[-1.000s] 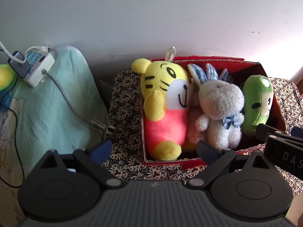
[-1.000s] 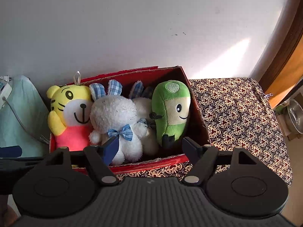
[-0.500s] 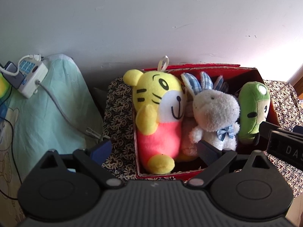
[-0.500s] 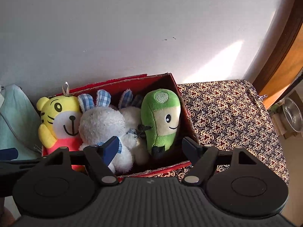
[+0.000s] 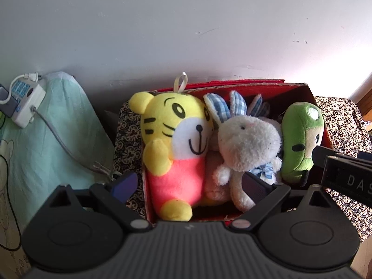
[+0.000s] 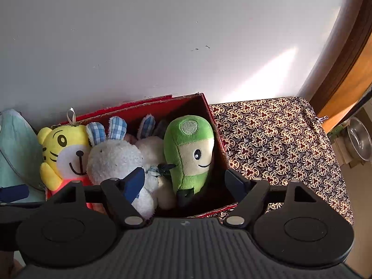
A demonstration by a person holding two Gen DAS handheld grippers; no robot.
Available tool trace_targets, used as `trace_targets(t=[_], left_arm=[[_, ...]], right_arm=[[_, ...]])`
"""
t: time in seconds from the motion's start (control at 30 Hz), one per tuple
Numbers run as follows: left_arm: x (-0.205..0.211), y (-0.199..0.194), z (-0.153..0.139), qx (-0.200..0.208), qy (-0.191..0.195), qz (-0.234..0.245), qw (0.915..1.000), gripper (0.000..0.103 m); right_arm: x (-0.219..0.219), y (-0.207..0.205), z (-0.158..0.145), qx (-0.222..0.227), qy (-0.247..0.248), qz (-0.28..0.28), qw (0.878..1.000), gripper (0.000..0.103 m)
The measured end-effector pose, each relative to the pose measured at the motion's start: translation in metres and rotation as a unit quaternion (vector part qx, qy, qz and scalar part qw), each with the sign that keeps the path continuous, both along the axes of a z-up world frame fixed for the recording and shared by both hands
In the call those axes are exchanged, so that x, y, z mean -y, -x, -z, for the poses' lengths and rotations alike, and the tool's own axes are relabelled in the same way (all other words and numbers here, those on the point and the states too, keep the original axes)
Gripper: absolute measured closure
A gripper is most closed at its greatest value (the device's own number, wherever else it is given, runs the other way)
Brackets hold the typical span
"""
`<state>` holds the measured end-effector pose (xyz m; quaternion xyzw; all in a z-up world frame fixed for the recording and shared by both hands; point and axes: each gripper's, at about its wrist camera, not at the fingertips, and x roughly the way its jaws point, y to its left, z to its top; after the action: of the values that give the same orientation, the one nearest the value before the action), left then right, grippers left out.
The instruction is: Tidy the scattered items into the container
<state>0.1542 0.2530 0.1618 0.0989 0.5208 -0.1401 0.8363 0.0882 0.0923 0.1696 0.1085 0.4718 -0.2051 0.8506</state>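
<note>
White letters "DAS" show on the black body of the right gripper [image 5: 346, 174] at the left wrist view's right edge, cut off there. Nothing else is legible anywhere.

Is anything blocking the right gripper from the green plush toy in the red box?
Nothing visible does. The right gripper has open, empty jaws, just opened wider, and the green plush toy stands upright in the red cardboard box beyond them, beside the white plush rabbit.
</note>
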Motion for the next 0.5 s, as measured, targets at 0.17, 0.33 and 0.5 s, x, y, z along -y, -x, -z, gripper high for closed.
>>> trace_targets(t=[0.17,0.33,0.5], left_arm=[[0.001,-0.006,0.003,-0.006,-0.005,-0.012,0.9999,0.006],[-0.001,-0.011,0.002,-0.002,-0.009,-0.031,0.9995,0.006],[-0.001,-0.014,0.003,-0.004,-0.009,-0.043,0.999,0.006]], right_arm=[[0.002,-0.008,0.002,-0.008,-0.002,-0.02,1.0,0.022],[0.004,-0.017,0.002,-0.006,-0.003,-0.031,0.999,0.022],[0.004,-0.022,0.001,-0.005,-0.008,-0.043,0.999,0.022]])
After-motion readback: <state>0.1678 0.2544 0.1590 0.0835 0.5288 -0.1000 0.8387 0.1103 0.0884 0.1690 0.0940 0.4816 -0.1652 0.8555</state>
